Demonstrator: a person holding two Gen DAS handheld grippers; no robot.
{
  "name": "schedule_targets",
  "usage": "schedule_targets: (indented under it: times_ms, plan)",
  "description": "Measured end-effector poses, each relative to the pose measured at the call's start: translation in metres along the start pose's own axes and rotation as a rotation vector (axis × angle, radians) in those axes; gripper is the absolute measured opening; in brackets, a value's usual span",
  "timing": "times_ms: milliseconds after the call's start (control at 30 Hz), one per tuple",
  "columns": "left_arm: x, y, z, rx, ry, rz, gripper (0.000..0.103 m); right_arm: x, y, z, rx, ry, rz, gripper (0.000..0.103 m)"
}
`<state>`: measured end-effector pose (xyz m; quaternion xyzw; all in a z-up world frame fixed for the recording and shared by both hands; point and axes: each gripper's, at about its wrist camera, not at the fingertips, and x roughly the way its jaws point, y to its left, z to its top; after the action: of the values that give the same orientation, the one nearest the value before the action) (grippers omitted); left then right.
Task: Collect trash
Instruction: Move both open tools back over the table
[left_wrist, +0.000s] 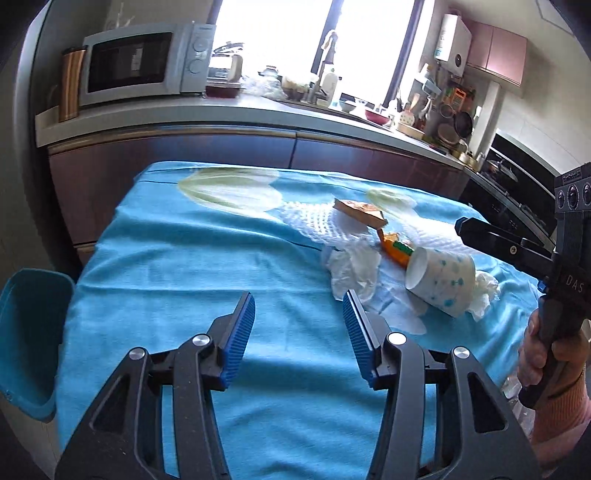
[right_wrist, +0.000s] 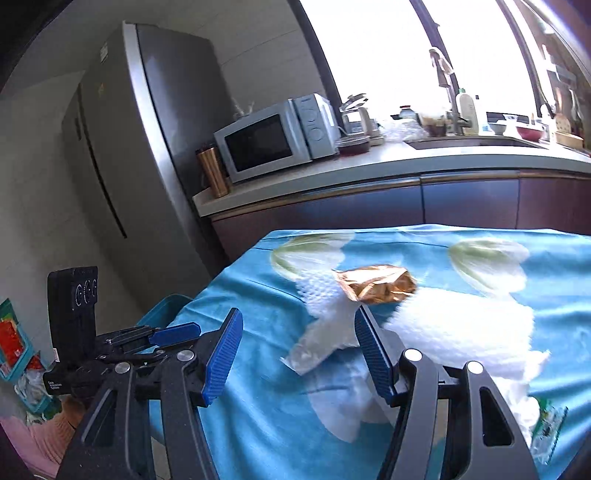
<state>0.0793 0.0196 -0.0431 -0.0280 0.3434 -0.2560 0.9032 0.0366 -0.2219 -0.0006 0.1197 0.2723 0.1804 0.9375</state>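
Observation:
Trash lies on the blue tablecloth (left_wrist: 184, 266): a tipped paper cup (left_wrist: 439, 282) with blue dots, crumpled white tissue (left_wrist: 351, 269), an orange wrapper (left_wrist: 397, 253), a brown packet (left_wrist: 360, 212) and white foam netting (left_wrist: 317, 218). My left gripper (left_wrist: 299, 314) is open and empty, just left of the tissue. My right gripper (right_wrist: 295, 332) is open and empty over the cloth, near the foam netting (right_wrist: 461, 332) and the brown packet (right_wrist: 376, 284). The right gripper body shows at the right edge of the left wrist view (left_wrist: 517, 251).
A blue bin (left_wrist: 29, 339) stands beside the table's left edge and shows in the right wrist view (right_wrist: 162, 310). Behind the table runs a kitchen counter (left_wrist: 221, 110) with a microwave (left_wrist: 144, 62), a sink and dishes. A fridge (right_wrist: 147, 129) stands at the left.

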Motion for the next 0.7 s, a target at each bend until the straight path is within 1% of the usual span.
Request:
schedule_targets:
  times_ms: [100, 233, 333, 433, 533, 600, 633, 700]
  plan:
    - [0.018, -0.017, 0.003, 0.025, 0.033, -0.028, 0.051, -0.014, -0.021, -0.012, 0.037, 0.007, -0.047, 0.061]
    - [0.041, -0.028, 0.008, 0.052, 0.071, -0.033, 0.055, -0.026, -0.040, -0.032, 0.069, 0.030, -0.095, 0.061]
    - [0.054, -0.036, 0.012, 0.067, 0.097, -0.018, 0.058, -0.027, -0.051, -0.043, 0.091, 0.050, -0.120, 0.060]
    - [0.068, -0.038, 0.017, 0.066, 0.128, -0.007, 0.058, -0.023, -0.060, -0.052, 0.121, 0.063, -0.132, 0.058]
    - [0.083, -0.038, 0.021, 0.063, 0.167, 0.001, 0.057, -0.020, -0.070, -0.058, 0.164, 0.073, -0.118, 0.052]
    - [0.093, -0.039, 0.022, 0.057, 0.193, 0.005, 0.055, -0.016, -0.074, -0.058, 0.185, 0.069, -0.108, 0.046]
    - [0.097, -0.039, 0.022, 0.052, 0.205, 0.003, 0.053, -0.015, -0.074, -0.058, 0.191, 0.066, -0.098, 0.044]
    - [0.103, -0.038, 0.022, 0.043, 0.223, -0.002, 0.049, -0.013, -0.076, -0.059, 0.203, 0.066, -0.081, 0.037]
